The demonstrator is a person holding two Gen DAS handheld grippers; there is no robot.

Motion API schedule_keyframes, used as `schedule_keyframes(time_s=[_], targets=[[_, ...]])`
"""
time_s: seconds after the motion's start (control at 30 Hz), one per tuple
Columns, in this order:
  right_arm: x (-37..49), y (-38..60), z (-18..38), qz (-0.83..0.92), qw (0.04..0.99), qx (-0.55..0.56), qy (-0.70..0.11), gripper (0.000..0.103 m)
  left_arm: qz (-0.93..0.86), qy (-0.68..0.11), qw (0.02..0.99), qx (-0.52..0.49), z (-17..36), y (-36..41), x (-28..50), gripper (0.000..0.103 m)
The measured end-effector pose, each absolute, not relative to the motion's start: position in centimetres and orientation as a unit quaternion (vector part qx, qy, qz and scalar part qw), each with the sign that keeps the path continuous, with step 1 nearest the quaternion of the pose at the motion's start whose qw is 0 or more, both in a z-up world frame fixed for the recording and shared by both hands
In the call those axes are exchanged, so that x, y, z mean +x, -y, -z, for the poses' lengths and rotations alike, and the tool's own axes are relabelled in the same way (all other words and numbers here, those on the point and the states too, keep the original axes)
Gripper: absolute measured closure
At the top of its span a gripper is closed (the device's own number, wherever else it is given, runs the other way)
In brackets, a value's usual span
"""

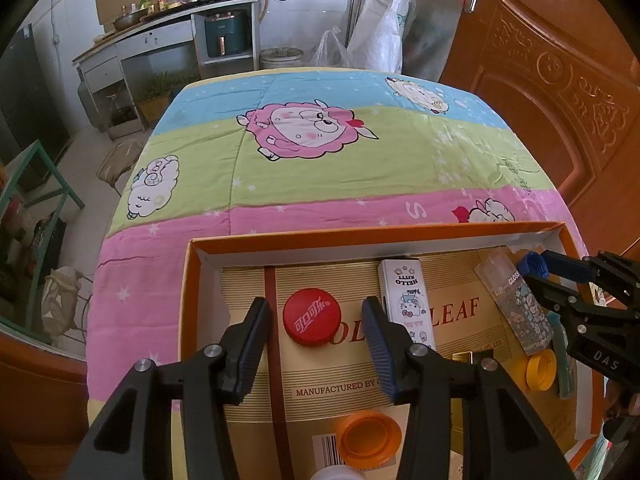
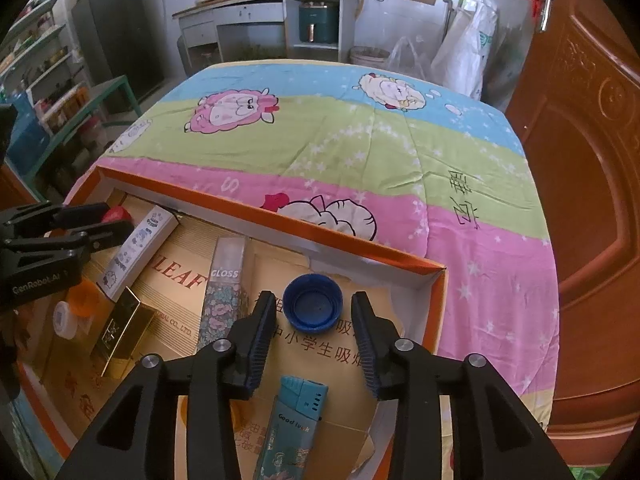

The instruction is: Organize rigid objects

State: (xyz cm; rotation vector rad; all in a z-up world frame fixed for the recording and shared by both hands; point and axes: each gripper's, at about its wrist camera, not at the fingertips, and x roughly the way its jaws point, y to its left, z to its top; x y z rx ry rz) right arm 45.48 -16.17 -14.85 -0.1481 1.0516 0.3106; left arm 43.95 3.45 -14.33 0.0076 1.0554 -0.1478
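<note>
Over the orange-rimmed box (image 1: 400, 236) on the cartoon quilt (image 1: 320, 152), both grippers tilt steeply downward. Left gripper (image 1: 316, 316): tongs spread, red cap (image 1: 312, 316) lying between them, untouched. Right gripper (image 2: 314, 312): tongs spread around one upturned blue cap (image 2: 313, 306), pads clear of it. Box contents: five caps (red, blue, orange (image 1: 368, 438), yellow (image 1: 540, 369), white (image 2: 65, 319)), one Hello Kitty box (image 1: 408, 300), one lip-gloss tube (image 2: 226, 300), one gold case (image 2: 120, 332), one teal lighter (image 2: 292, 428).
</note>
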Motion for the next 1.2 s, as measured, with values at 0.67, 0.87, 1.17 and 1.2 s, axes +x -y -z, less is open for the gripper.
schedule_keyframes(time_s=[0.67,0.87,1.17,1.2], targets=[[42.0,17.9,11.7,-0.139,0.873,-0.02,-0.468,0.054,0.087,-0.471,0.878,-0.007,11.0,-3.1,41.1,0.054],[39.8,18.1,10.5,-0.119,0.884,-0.008,-0.452,0.054,0.081,-0.449,0.89,-0.005,9.4,-3.0,39.0,0.054],[35.8,17.6,8.8,-0.082,0.901,-0.008,-0.425,0.054,0.075,-0.42,0.904,-0.002,7.5,-2.3,35.3,0.054],[35.3,17.5,8.7,-0.081,0.902,-0.008,-0.424,0.054,0.074,-0.418,0.906,-0.004,7.2,-2.3,34.8,0.054]])
